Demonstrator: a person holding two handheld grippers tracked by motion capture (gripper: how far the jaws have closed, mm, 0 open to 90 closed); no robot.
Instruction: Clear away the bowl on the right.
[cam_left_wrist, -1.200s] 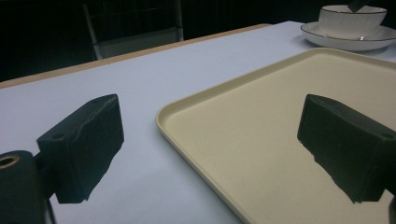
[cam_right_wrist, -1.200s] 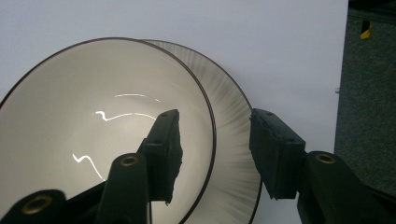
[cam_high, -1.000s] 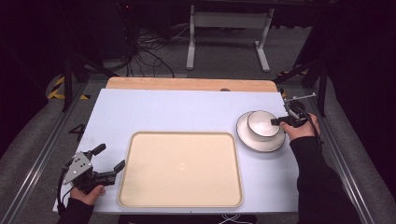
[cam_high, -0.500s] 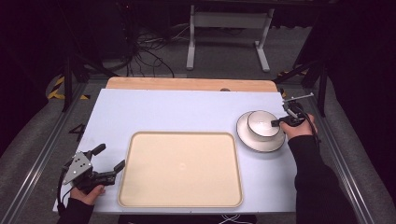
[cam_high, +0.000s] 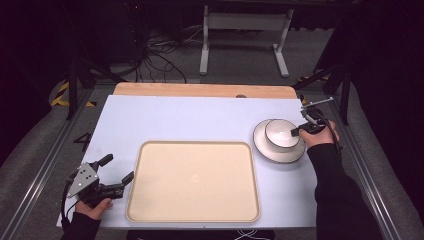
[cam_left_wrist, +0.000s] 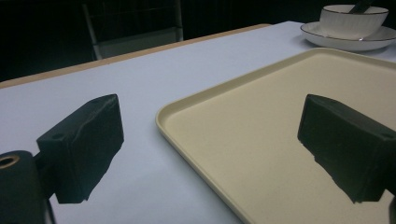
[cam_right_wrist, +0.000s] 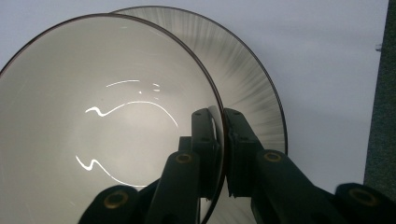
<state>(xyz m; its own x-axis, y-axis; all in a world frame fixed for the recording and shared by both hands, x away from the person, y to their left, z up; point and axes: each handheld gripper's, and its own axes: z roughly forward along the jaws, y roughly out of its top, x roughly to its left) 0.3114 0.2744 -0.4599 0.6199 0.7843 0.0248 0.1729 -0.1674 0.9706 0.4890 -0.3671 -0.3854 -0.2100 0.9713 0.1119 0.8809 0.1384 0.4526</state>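
A white bowl (cam_high: 280, 133) is seen seated on a white saucer (cam_high: 265, 147) at about three o'clock of the counter (cam_high: 200, 120), near its right edge; the bowl is shown empty in the right gripper view (cam_right_wrist: 107, 121), with the ribbed saucer (cam_right_wrist: 252, 74) beneath it. The bowl's rim at its three o'clock side is clamped by the right claw (cam_high: 296, 132), one jaw inside the wall and one outside, pads pressed on the rim. A large cream tray (cam_high: 192, 182) is laid at six o'clock of the counter, nothing in it, its right rim just beside the saucer but apart from it. The left claw (cam_high: 116, 174) is held at about eight o'clock, beside the tray's left rim, jaws spread wide with nothing between them; in the left gripper view one jaw is seen over the bare counter (cam_left_wrist: 116, 79) and the other over the tray (cam_left_wrist: 261, 121). Open counter is left from nine to twelve o'clock, behind the tray up to the wooden strip (cam_high: 200, 90) along the far edge. Against the earlier frames, the right claw's jaws have just been closed onto the bowl's rim; both hands and all dishes are found in the same places.
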